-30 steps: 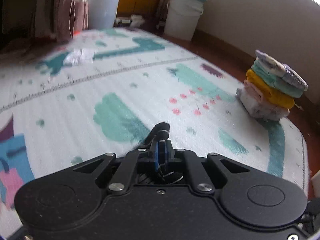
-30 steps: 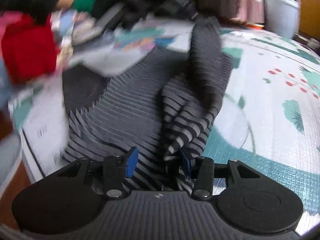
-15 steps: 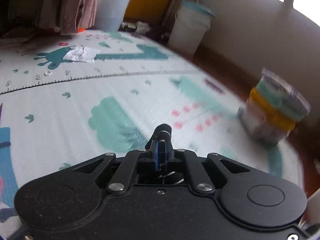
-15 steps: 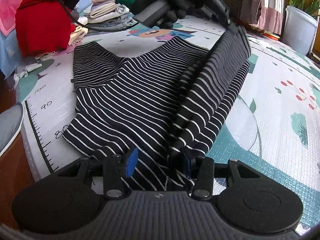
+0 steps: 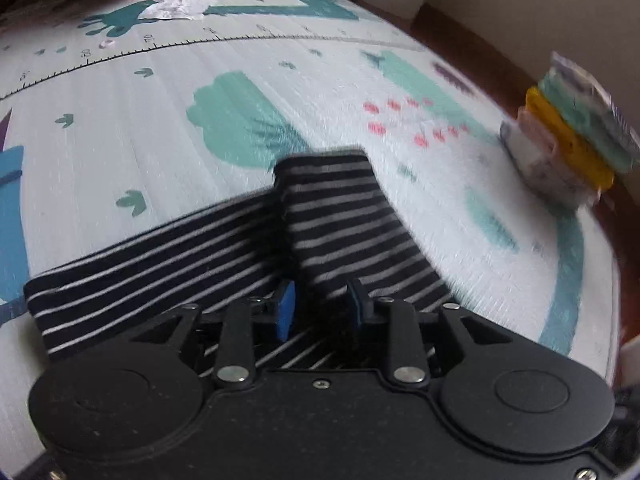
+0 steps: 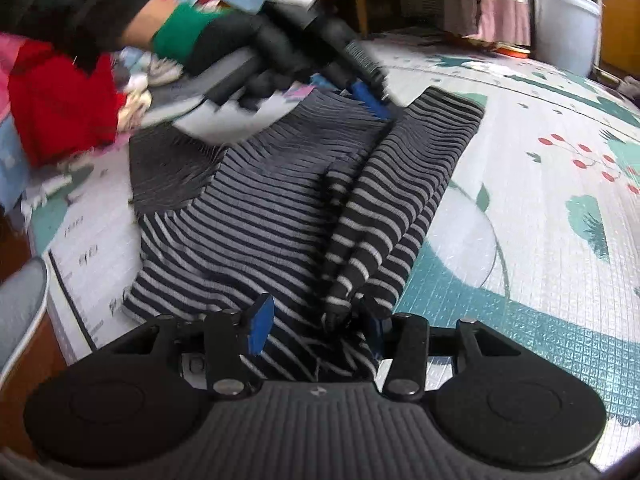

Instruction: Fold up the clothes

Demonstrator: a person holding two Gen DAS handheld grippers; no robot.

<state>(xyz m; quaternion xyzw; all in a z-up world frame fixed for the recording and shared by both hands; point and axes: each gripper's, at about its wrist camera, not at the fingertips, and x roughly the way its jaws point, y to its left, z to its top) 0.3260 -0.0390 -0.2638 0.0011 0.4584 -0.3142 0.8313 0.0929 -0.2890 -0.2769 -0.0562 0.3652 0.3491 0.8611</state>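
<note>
The garment [image 6: 272, 216] lies on the mat [image 6: 540, 240] near its left edge, one side folded over along its right. A clothes pile [image 6: 60, 104] sits behind it at the far left corner. A folded stack [image 5: 568, 140] stands at the mat's right edge, a bucket [image 6: 564, 28] beyond the far edge.

A pale play mat [image 5: 120, 128] printed with teal shapes and a ruler line covers reddish-brown floor [image 5: 460, 52] beside a cream wall [image 5: 540, 8], with white buckets [image 6: 564, 28], curtains [image 6: 504, 4] and soft daylight beyond.
</note>
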